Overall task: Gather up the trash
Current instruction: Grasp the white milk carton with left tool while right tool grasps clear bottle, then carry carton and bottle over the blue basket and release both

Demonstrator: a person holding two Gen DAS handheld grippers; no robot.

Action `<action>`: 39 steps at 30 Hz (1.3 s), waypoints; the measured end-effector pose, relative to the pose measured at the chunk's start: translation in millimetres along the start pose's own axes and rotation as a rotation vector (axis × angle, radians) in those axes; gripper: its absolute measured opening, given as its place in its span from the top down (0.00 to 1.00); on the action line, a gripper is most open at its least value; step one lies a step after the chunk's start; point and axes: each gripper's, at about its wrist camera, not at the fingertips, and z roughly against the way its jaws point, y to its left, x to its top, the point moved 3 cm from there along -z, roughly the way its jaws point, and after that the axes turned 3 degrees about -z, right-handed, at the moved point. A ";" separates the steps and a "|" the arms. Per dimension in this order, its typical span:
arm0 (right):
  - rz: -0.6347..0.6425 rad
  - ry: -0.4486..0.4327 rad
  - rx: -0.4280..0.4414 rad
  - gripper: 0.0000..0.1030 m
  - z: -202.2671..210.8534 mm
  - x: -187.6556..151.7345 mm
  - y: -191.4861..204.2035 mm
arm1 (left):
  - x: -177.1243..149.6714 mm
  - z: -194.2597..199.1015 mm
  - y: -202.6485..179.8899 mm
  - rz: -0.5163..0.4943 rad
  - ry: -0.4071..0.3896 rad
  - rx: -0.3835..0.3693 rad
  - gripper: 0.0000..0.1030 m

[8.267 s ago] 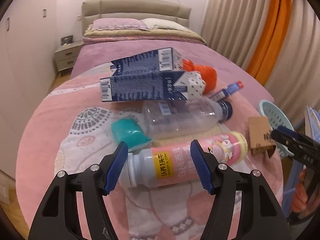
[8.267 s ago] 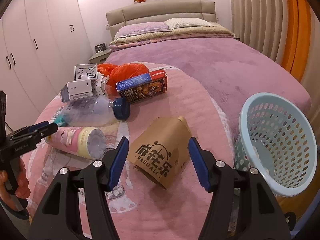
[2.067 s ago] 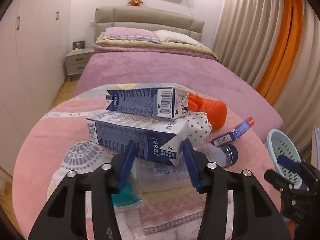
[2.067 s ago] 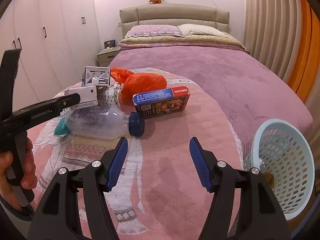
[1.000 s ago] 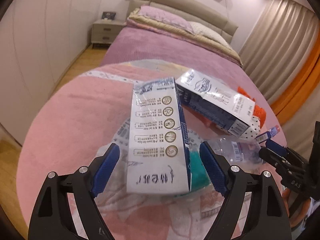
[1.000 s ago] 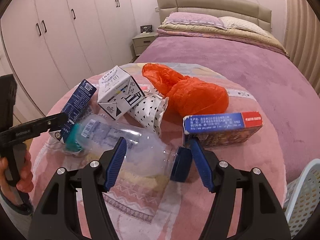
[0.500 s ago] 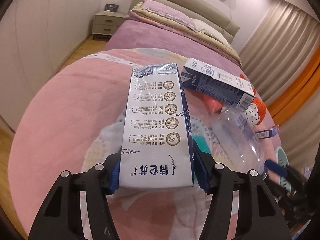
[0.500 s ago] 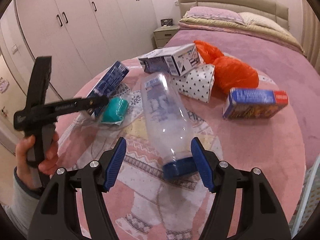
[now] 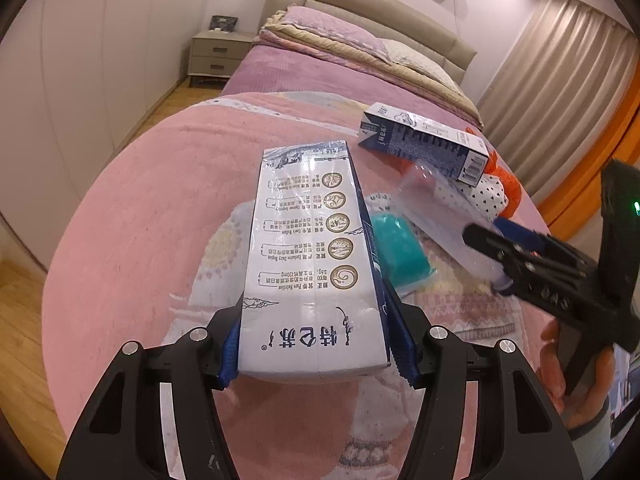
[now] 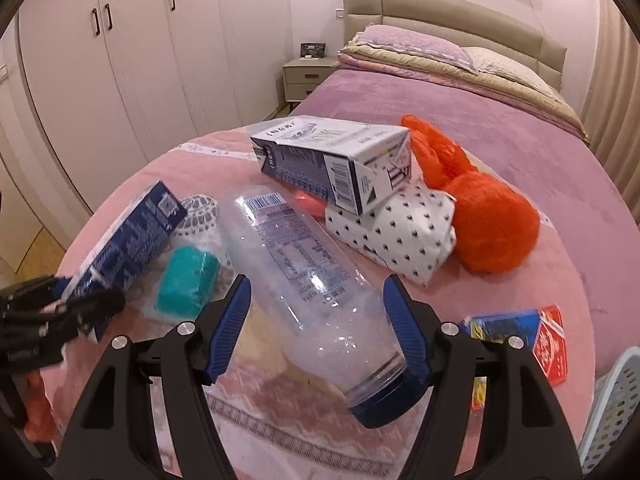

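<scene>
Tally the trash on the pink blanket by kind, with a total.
Milk cartons: 2
Clear plastic bottle: 1
Orange plastic bag: 1
Polka-dot paper bag: 1
Teal packet: 1
Blue and red box: 1
Total: 7

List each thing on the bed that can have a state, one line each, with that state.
Left gripper: shut on the milk carton, lifted.
Right gripper: jaws astride the plastic bottle, grip unclear.
Plastic bottle: empty, capped, lying down.
Second carton: lying on the spotted bag.
Orange bag: crumpled.
Blue-red box: lying flat.
</scene>
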 end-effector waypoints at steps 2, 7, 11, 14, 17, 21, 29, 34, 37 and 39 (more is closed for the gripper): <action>0.002 0.005 0.000 0.37 -1.0 0.5 -0.2 | -5.5 2.7 1.9 -0.002 0.001 -0.004 0.44; 0.058 0.002 -0.018 0.45 10.4 -8.4 10.6 | -8.8 4.5 0.5 -0.003 -0.003 -0.008 0.44; 0.061 -0.013 -0.020 0.56 24.8 -19.2 19.5 | -15.5 6.8 -5.6 -0.026 -0.002 -0.002 0.44; 0.031 -0.009 -0.029 0.83 41.6 -29.4 19.4 | -23.6 9.0 -11.6 -0.037 0.003 -0.015 0.44; -0.036 0.038 -0.001 0.83 44.6 -42.1 11.4 | -34.4 12.0 -16.3 -0.060 0.014 -0.022 0.44; -0.094 0.037 0.039 0.60 48.4 -42.5 0.0 | -46.5 16.1 -17.7 -0.071 0.021 -0.017 0.44; -0.054 0.011 0.027 0.39 35.6 -15.4 16.4 | -48.9 14.0 -20.1 -0.097 0.040 0.012 0.42; -0.082 0.049 0.002 0.38 17.9 -9.2 10.8 | -42.5 8.6 -17.1 -0.084 0.052 0.043 0.28; -0.090 0.078 0.005 0.38 6.8 -8.6 9.1 | -37.3 4.3 -18.1 -0.080 0.061 0.047 0.28; -0.084 0.086 0.000 0.39 1.0 -9.0 9.7 | -35.4 2.6 -21.1 -0.088 0.061 0.052 0.31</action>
